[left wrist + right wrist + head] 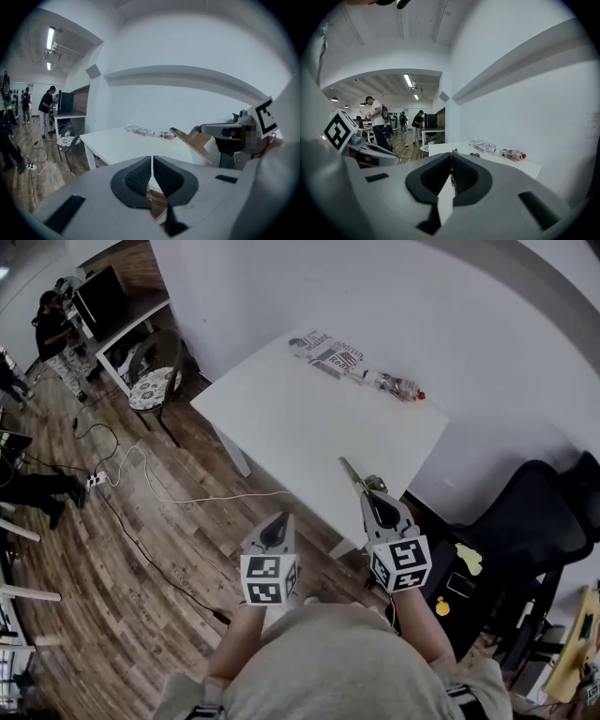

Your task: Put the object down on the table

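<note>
My right gripper (pixel 368 487) is shut on a thin flat tan piece (pixel 350 472), held edge-up above the near right edge of the white table (pixel 281 418). In the left gripper view the piece (pixel 196 141) slants up and left out of that gripper. Seen from the right gripper view it (pixel 446 204) stands edge-on between the closed pads of the right gripper (pixel 451 158). My left gripper (pixel 278 523) hangs over the floor just short of the table; in its own view the left gripper (pixel 152 160) has its pads together on nothing.
Printed packets (pixel 328 354) and a red-capped plastic bottle (pixel 398 387) lie at the table's far edge by the wall. A black office chair (pixel 539 521) stands right, a cushioned chair (pixel 155 385) left. Cables (pixel 141 474) trail over the wooden floor. People stand far left.
</note>
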`<state>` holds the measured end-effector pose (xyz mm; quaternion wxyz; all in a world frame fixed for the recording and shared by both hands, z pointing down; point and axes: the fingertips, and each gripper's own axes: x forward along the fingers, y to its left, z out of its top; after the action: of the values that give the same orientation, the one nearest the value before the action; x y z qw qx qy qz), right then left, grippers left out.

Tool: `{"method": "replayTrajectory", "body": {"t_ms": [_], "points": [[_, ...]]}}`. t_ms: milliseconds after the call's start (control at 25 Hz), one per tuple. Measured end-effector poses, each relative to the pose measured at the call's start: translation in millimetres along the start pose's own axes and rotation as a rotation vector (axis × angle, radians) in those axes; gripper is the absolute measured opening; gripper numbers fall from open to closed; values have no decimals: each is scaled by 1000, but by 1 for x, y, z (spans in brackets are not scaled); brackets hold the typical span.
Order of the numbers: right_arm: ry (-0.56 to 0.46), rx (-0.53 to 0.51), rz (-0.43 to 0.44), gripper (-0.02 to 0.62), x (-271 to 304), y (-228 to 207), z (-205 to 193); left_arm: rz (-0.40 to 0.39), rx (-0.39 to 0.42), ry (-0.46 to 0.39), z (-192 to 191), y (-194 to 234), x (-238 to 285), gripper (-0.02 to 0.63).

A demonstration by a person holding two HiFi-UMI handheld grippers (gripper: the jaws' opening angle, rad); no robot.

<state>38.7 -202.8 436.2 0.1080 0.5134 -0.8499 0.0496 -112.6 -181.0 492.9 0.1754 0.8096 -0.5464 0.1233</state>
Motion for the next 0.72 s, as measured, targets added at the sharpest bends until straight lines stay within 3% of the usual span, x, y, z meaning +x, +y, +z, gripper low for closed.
{"method": "replayTrajectory", "body": {"t_ms": [720], "points": [[88, 12, 0, 8, 88, -37, -28, 5, -53, 48, -5, 26, 55, 15]]}}
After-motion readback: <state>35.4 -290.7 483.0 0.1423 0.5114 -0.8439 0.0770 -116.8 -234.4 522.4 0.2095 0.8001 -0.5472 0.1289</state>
